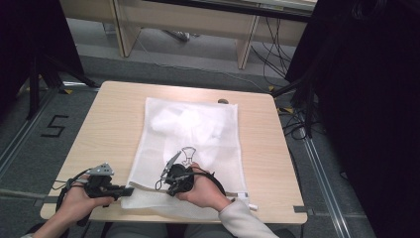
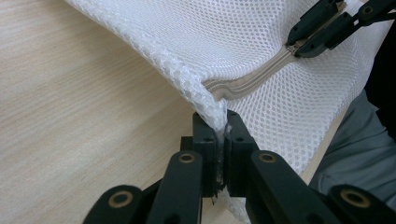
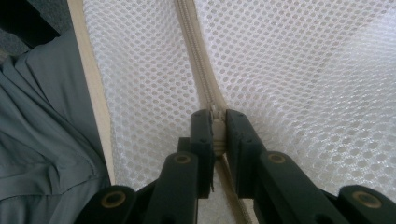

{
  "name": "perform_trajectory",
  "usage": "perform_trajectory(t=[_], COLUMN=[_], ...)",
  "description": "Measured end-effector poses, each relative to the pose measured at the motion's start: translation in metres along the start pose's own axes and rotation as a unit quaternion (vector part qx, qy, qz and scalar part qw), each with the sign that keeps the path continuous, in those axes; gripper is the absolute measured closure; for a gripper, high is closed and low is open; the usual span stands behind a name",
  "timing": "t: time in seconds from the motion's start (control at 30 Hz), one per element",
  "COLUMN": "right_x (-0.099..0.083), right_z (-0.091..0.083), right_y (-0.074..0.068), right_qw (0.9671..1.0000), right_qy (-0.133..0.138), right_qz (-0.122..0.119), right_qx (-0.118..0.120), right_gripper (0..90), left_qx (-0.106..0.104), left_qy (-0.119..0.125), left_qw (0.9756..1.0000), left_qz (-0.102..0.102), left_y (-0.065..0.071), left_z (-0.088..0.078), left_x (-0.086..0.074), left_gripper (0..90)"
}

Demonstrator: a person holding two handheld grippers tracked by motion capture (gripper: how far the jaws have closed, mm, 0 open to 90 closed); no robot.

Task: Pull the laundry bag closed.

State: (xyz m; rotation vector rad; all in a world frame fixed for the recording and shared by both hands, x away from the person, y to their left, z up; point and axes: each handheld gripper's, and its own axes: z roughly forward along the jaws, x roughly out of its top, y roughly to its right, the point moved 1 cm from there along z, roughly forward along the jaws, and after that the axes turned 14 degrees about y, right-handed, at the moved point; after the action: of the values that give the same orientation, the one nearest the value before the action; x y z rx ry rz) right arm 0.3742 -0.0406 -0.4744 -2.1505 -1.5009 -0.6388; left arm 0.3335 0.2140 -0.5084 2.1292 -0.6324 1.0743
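Beyond the wooden table (image 1: 109, 124), black cables (image 1: 270, 54) trail across the grey floor (image 1: 198, 54).

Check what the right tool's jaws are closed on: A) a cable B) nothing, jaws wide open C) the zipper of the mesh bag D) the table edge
C: in the right gripper view the right tool has its jaws pinched on the zipper running down the white mesh bag.
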Motion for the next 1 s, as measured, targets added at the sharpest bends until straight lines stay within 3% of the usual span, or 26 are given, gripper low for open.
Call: perform_trajectory(t=[0.17,0.67,0.97,1.0], right_x=[-0.0021,-0.0081,-0.0094,-0.0098], right_z=[-0.0018,-0.0063,-0.0081,-0.0091], right_y=[0.0011,0.0029,0.0055,0.0047], right_qw=[1.0,0.9999,1.0,0.9999], right_qy=[0.001,-0.005,-0.003,-0.005], right_qz=[0.002,0.01,0.003,0.012], right_qx=[-0.001,-0.005,-0.004,-0.004], right_gripper=[82.2,82.2,82.2,82.2], left_qx=[-0.003,0.0,-0.004,0.0], left_qy=[-0.008,-0.003,-0.007,-0.005], left_qw=[1.0,1.0,1.0,1.0], left_qz=[0.0,-0.002,-0.002,0.0], left_y=[-0.0006,0.0,-0.0012,-0.0002], left_z=[-0.0008,-0.0003,-0.0009,-0.0006], left_x=[0.0006,0.0002,0.0004,0.0005], left_gripper=[85.2,85.2,85.2,85.2])
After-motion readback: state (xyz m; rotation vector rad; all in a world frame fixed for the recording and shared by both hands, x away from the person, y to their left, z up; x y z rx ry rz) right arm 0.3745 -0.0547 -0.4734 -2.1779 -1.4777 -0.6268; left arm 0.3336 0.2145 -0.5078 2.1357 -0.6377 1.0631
